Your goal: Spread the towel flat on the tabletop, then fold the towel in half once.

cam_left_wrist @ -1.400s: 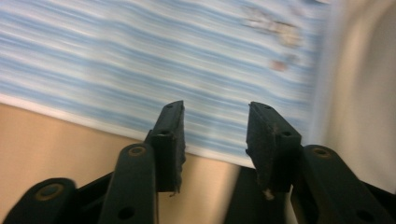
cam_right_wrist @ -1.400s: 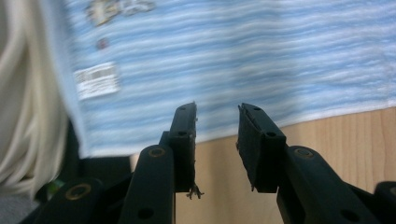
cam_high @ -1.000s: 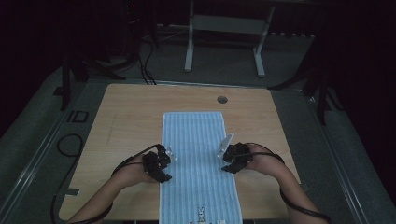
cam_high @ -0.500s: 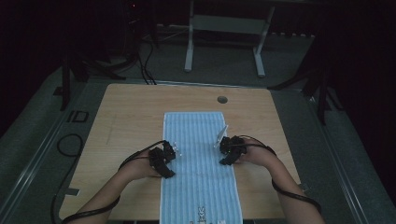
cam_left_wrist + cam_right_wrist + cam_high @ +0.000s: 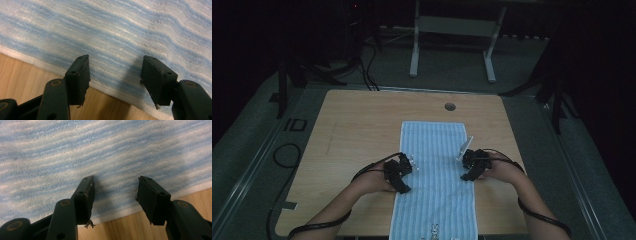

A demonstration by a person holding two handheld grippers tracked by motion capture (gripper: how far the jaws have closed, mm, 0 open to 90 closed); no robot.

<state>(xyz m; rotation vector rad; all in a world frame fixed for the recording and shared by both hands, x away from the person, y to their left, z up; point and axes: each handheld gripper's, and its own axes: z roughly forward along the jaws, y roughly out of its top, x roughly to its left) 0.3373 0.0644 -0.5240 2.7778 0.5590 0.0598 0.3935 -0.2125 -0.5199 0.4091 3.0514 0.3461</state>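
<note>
A blue-and-white striped towel [image 5: 437,150] lies flat and lengthwise down the middle of the wooden table [image 5: 357,130]. My left gripper [image 5: 408,175] hovers over the towel's left edge and my right gripper [image 5: 466,167] over its right edge, about level with each other. In the left gripper view the left gripper [image 5: 117,67] is open, its jaws astride the white hem where the towel [image 5: 125,30] meets the wood [image 5: 22,72]. In the right gripper view the right gripper [image 5: 116,187] is open over the towel [image 5: 100,147] near its hem. Both pairs of jaws have just been opening, with nothing pinched between them.
A round hole [image 5: 450,106] sits in the table beyond the towel's far end. Small pale metal bits [image 5: 434,231] lie on the towel's near end. A metal stand [image 5: 452,30] is on the floor behind the table, and cables [image 5: 287,155] lie at the left.
Both hands have shifted a little to the right. The left gripper came in over the towel's left edge. The right one moved out to the right edge. The towel has not moved.
</note>
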